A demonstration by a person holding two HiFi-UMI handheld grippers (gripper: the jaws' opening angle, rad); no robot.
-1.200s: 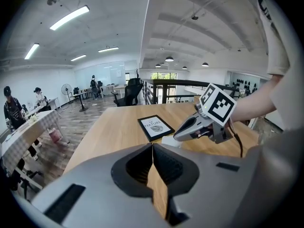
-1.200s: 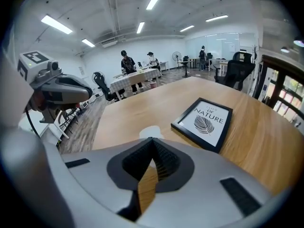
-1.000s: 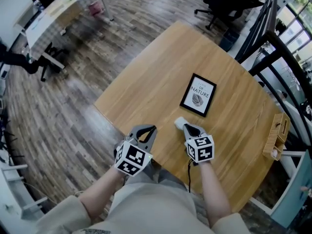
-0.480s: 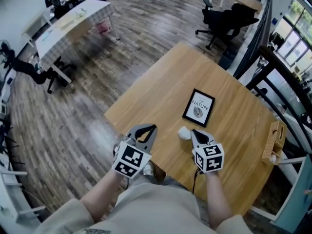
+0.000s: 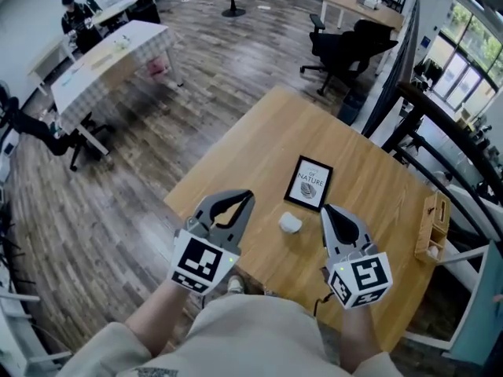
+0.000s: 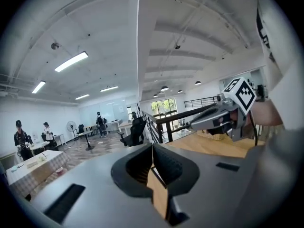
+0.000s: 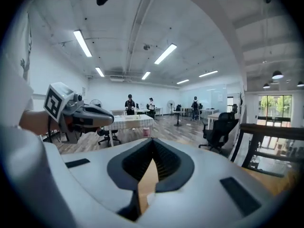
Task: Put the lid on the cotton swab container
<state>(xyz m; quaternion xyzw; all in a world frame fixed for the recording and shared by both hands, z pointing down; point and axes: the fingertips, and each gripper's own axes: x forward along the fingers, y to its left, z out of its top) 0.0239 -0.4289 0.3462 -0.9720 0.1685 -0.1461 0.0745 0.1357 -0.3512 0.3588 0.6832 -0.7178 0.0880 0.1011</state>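
Cotton swab container (image 5: 290,223): tiny, lid unreadable. Near table (image 5: 251,155) edge, between left gripper (image 5: 248,196) and right gripper (image 5: 328,210), both closed empty.

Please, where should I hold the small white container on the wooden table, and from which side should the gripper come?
Probably from above, closing the jaws across its rounded sides. The white container looks low and round and sits alone on the table, with the picture frame beyond it, so left and right are free. Its lid seam is too small to see.
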